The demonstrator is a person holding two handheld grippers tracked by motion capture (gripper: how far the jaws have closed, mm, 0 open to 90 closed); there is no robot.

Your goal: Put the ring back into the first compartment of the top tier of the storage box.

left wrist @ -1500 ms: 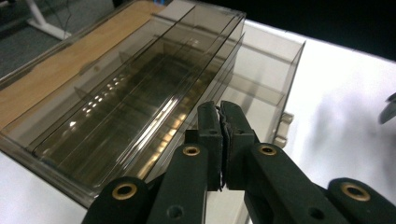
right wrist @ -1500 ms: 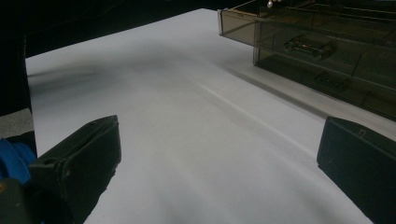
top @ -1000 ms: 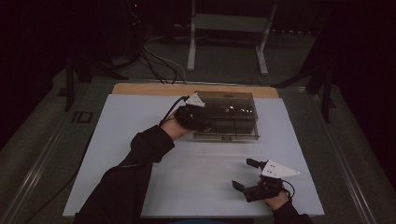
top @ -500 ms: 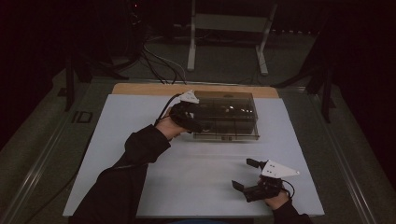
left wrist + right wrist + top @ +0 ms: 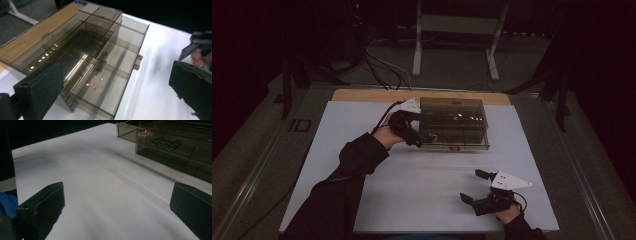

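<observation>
One smoked plastic organizer box (image 5: 454, 123) sits at twelve o'clock on the white table (image 5: 422, 185), the left gripper (image 5: 414, 131) at its nine o'clock end, jaws just spread with nothing between, while the right gripper (image 5: 474, 186) rests at five o'clock, jaws apart.

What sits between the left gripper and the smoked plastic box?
Nothing visible. The left gripper is at the box's near-left corner, jaws wide open after just opening, with nothing between them. A small ring of beads lies inside the box.

Wood table (image 5: 362, 95) w/ white sheet (image 5: 412, 190); smoked clear box (image 5: 454, 122) on sheet.
</observation>
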